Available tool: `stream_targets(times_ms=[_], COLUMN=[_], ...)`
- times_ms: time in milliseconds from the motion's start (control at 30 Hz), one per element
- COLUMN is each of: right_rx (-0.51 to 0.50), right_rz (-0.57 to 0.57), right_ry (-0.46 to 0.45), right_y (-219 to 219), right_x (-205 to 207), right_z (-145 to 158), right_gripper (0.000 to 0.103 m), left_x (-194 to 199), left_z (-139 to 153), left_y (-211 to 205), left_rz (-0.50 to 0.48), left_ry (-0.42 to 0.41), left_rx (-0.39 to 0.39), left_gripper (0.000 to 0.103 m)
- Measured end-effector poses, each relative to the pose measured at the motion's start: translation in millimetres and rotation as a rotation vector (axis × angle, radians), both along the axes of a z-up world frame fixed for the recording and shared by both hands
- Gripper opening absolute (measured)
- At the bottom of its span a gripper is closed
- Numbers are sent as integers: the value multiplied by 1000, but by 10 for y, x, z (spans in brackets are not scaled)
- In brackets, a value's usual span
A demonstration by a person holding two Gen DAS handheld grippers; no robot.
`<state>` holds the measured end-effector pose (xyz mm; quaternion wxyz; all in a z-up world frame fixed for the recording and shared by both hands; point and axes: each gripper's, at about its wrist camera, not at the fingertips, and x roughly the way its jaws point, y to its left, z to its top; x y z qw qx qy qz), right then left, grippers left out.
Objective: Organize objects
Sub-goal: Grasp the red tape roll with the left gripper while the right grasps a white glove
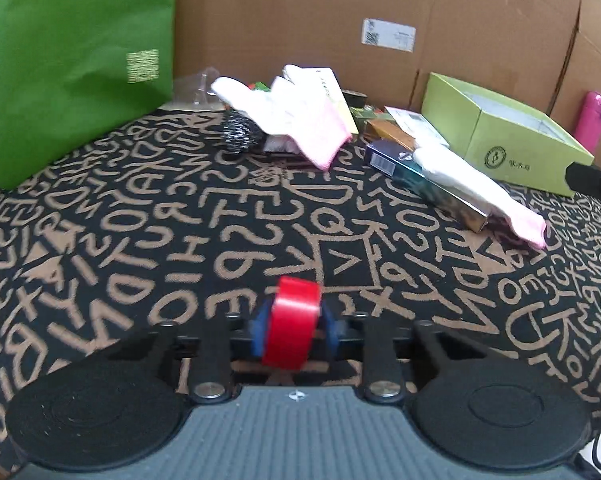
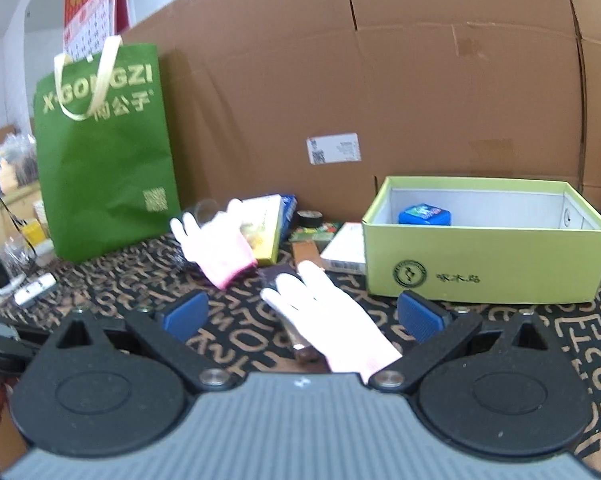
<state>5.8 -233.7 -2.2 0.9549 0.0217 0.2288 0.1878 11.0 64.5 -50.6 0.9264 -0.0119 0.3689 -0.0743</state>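
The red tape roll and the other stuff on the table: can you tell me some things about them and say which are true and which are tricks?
1. The left gripper is closed on a red tape roll. True.
2. The right gripper is squeezing a glove. False: its jaws stand wide open, and the white glove with a pink cuff just lies between them on the table.
3. The light green box has a blue packet inside. True.
4. The green bag is lying flat. False: it stands upright beside the cardboard wall.
5. The tablecloth is plain white. False: it is black with tan letters.
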Motion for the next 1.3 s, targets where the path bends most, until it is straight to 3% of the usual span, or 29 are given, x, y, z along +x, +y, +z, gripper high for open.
stream_targets(times_ms=[67,200,433,467,500,600,767,833,900,1033,1067,1100,1167,1300], right_rx=[-32,-114,-177,-149,-124,-72,-24,-56,-87,-51,-47,-57,-70,-20], right_rz=[4,19,66,68,66,32,102,107,91,69,66,55,45,12], right_ry=[12,54,145,171,209,268,304,286,284,306,310,300,288,228], right_y=[32,99,37,-9,-51,-182,-209,-166,-131,-137,-144,-143,-148,-277], right_x=[85,345,719,753,778,725,464,466,539,675,688,680,644,533], right_z=[-70,-237,-543,-567,-587,-586,-448,-426,-448,-553,-576,-577,-549,-313], right_gripper=[101,87,85,75,44,23,22,28,45,46,43,30,18,16], left_x=[92,318,610,629,645,683,725,740,748,765,767,764,755,747], left_z=[-8,-14,-22,-19,-16,-14,-19,-24,-30,-32,-30,-27,-12,155], left_y=[-43,-245,-530,-554,-573,-609,-631,-650,-654,-635,-629,-630,-641,-688], left_rz=[-34,-97,-185,-192,-200,-224,-236,-236,-238,-245,-249,-255,-256,-300], left_ry=[-1,-21,-24,-26,-28,-23,-24,-24,-23,-20,-19,-20,-25,-44], left_rx=[-24,-31,-46,-46,-47,-52,-39,-34,-36,-39,-41,-39,-30,-74], left_gripper=[19,19,19,19,19,19,19,19,19,19,19,19,19,18])
